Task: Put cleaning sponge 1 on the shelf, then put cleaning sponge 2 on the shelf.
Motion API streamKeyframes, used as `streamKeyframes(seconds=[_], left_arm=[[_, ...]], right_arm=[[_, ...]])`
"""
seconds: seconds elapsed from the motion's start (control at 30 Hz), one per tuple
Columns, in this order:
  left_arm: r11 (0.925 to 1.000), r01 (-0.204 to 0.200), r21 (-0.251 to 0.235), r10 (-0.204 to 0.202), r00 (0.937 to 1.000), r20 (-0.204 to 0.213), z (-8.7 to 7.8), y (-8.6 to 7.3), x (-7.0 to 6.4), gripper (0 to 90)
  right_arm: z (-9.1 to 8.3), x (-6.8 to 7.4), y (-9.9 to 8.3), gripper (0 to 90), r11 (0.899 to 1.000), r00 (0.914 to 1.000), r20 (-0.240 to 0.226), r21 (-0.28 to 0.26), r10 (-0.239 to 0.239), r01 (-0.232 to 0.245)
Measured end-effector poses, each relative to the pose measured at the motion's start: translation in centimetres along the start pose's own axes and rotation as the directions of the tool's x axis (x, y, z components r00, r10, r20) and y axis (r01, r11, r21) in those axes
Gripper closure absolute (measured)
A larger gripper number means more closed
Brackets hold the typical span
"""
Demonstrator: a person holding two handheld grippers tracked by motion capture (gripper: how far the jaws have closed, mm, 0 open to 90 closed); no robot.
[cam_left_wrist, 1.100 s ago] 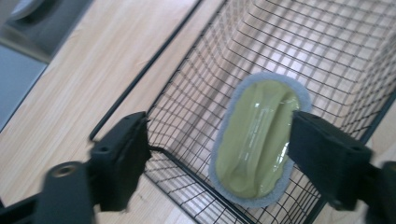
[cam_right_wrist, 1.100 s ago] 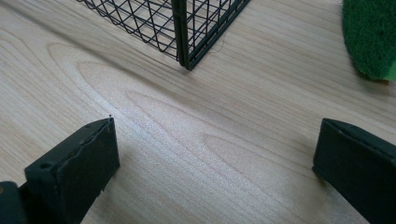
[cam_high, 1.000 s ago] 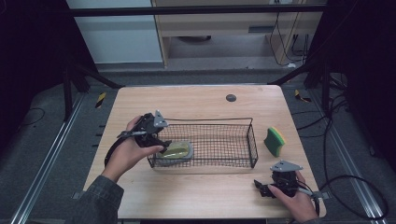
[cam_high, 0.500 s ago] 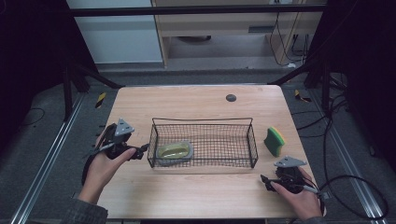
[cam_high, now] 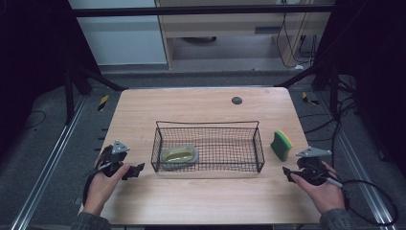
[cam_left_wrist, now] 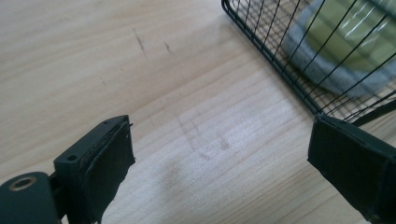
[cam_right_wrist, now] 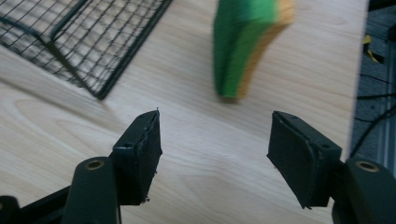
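Note:
A black wire basket (cam_high: 258, 143) stands mid-table, and a grey-rimmed green sponge (cam_high: 179, 155) lies in its left end. The same basket corner (cam_left_wrist: 275, 70) and sponge (cam_left_wrist: 336, 51) show in the left gripper view. My left gripper (cam_high: 136, 169) rests low at the table's left front, just left of the basket, open and empty (cam_left_wrist: 219, 163). A green and yellow sponge (cam_high: 282, 144) stands on edge right of the basket (cam_right_wrist: 93, 51), seen again as the sponge (cam_right_wrist: 238, 51) ahead of my right gripper (cam_right_wrist: 215, 154). That gripper (cam_high: 288, 173) is open and empty near the right front.
A small dark round disc (cam_high: 236, 100) lies near the table's far edge. The wooden table (cam_high: 201, 206) has bare room along its front and behind the basket. Cables trail off the right side, and dark frame rails flank the table.
My left gripper has drawn back out of the basket, leftward and down to the table's left front, leaving the green sponge inside. The right gripper has shifted slightly right.

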State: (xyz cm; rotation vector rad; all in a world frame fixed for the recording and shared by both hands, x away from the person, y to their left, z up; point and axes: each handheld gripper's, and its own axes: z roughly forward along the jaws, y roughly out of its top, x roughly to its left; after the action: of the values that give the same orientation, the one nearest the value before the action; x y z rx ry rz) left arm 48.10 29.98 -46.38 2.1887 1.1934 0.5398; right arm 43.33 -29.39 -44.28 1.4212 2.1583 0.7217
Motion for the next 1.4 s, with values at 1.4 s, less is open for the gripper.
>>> streamKeyframes(seconds=[1.4], left_arm=[[0.9947,0.08,-0.064,-0.081,0.9967,-0.005,3.5,-2.9,1.7,0.0]], right_arm=[[0.2,-1.4,9.4,24.4,0.993,0.9992,0.036,0.114,-0.017,0.013]])
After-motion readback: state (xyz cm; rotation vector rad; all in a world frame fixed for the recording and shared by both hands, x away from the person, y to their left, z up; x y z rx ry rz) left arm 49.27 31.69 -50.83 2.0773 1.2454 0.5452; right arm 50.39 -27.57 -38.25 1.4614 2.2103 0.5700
